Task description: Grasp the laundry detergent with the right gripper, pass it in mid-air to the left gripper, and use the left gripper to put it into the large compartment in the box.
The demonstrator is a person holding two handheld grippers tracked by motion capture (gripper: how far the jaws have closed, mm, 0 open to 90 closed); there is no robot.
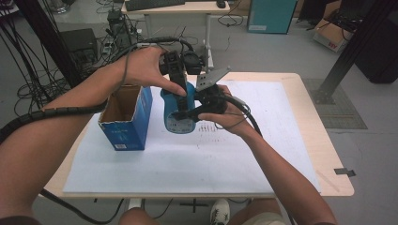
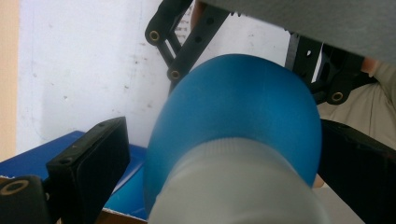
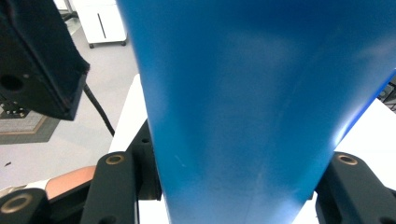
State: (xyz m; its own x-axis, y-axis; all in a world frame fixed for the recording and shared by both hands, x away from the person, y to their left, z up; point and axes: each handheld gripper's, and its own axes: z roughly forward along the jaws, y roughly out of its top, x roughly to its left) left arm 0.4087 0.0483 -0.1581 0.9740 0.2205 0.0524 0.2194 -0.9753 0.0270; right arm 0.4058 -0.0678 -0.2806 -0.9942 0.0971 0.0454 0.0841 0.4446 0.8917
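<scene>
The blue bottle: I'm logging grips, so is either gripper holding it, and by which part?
The right gripper is shut on the blue bottle, across its lower body. The left gripper straddles its upper end from above; whether its jaws press there can't be told.

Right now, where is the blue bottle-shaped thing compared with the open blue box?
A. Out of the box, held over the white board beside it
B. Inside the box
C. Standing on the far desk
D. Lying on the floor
A. In the high view the blue thing is out of the open blue box, gripped by the right hand-held gripper over the white board, with the left hand-held gripper at its top.
</scene>
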